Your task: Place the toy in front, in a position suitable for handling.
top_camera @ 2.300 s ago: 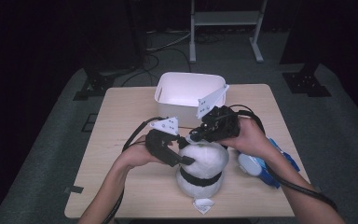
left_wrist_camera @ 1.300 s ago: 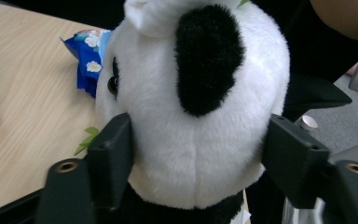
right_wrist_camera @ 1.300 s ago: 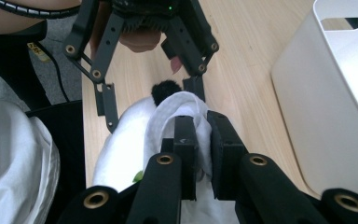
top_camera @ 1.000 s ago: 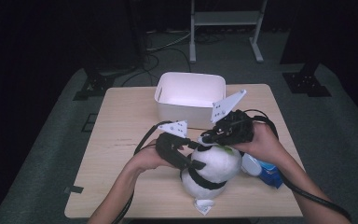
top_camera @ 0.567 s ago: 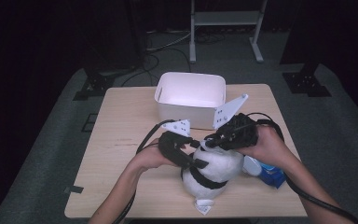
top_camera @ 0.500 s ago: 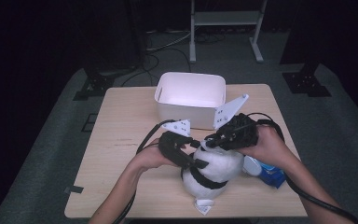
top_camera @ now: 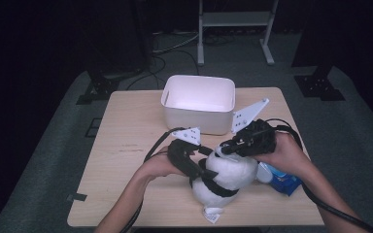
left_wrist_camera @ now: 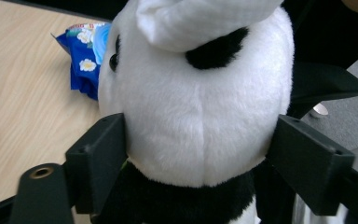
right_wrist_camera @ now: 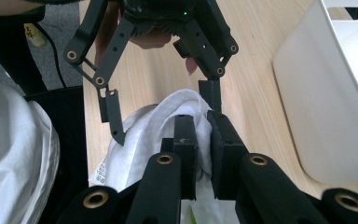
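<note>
A black-and-white panda plush (top_camera: pixel 229 175) sits upright near the table's front edge. My left gripper (top_camera: pixel 205 171) holds it from the left, one jaw pressed against each side of the head (left_wrist_camera: pixel 196 107). A white wipe (left_wrist_camera: pixel 200 21) lies on top of the head. From the right, my right gripper (top_camera: pixel 220 150) reaches to the top of the head, and its jaws (right_wrist_camera: pixel 203 140) are shut on a fold of the wipe (right_wrist_camera: pixel 168 109). In the right gripper view the left gripper (right_wrist_camera: pixel 164 114) straddles the plush just beyond.
A white plastic bin (top_camera: pixel 199 102) stands at the back middle of the wooden table (top_camera: pixel 126 131), close behind both grippers. A blue flowered packet (top_camera: pixel 279 178) lies right of the plush, under the right hand. The bin wall (right_wrist_camera: pixel 335 93) is right of the right gripper.
Over two seconds both grippers and the plush shifted slightly right and nearer. The right gripper came down onto the plush's head. In the last half second nothing visibly moves.
</note>
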### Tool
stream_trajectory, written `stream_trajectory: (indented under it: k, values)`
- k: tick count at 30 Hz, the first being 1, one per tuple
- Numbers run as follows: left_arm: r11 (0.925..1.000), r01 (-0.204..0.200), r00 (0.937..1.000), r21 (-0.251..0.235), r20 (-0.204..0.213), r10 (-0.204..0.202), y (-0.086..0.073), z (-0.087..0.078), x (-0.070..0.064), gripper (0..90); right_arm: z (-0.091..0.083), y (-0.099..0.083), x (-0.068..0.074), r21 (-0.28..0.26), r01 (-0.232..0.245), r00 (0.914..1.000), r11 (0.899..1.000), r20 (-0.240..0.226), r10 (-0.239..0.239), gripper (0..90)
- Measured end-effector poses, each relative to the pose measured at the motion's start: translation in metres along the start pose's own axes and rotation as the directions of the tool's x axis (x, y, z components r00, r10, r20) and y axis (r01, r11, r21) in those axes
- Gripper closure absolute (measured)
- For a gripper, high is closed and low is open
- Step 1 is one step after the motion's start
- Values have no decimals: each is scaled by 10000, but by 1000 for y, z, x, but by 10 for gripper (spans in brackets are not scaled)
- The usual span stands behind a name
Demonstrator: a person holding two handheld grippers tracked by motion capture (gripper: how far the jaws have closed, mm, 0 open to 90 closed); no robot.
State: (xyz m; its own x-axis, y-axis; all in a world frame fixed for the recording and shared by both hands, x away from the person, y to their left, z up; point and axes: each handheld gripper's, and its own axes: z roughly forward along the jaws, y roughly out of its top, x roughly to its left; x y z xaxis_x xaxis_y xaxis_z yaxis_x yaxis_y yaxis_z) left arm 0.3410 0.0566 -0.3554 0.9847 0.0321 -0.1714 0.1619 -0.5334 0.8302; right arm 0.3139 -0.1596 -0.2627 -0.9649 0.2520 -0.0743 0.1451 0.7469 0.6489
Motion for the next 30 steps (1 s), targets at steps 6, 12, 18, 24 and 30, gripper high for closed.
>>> stream_trajectory:
  k: [6, 12, 18, 24, 30]
  values:
    - [9999, 112, 9999, 106, 40, -112, -8, 16, 0, 79, 2, -2, -2, -78, -107, 9999, 9999, -64, 106, 819]
    - [9979, 33, 9999, -653, 136, -24, -14, 14, 4, 299, 2, -3, -3, -175, -171, 9999, 9997, -5, 171, 817]
    - [9986, -65, 9999, -526, 73, 68, -10, 2, 5, 373, 0, 4, -3, -643, -174, 9998, 9978, 83, 180, 818]
    - [9991, -404, 9975, 88, -573, 409, -8, -28, 4, 383, 5, 19, -1, -877, 3, 9997, 9961, 235, 18, 819]
    - [9955, -502, 9956, 808, -749, 563, -12, -41, 2, 383, 15, 28, 1, -684, 137, 9999, 9976, 52, -134, 819]
